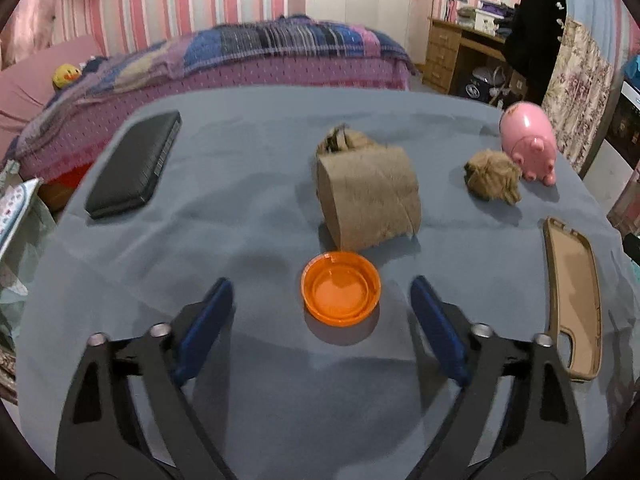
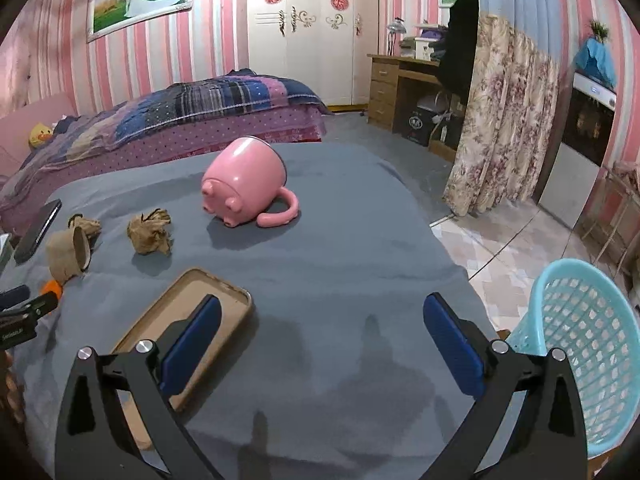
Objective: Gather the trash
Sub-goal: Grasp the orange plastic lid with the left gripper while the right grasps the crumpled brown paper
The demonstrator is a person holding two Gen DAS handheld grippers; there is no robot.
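Observation:
An orange plastic lid (image 1: 340, 288) lies open side up on the blue-grey cloth. My left gripper (image 1: 320, 284) is open, its blue fingers on either side of the lid and clear of it. Just beyond lie a brown paper roll (image 1: 368, 196) on its side, a crumpled brown wad (image 1: 342, 140) behind it and a crumpled paper ball (image 1: 494, 176) to the right. My right gripper (image 2: 323, 299) is open and empty above the cloth, its left finger over a tan phone case (image 2: 200, 284). A turquoise mesh basket (image 2: 580, 344) stands off the table's right edge.
A pink pig mug (image 2: 244, 176) lies tipped over at the far side of the table. A black flat case (image 1: 136, 164) rests at the far left. The table edge (image 2: 452, 264) drops to a tiled floor on the right. A bed stands behind the table.

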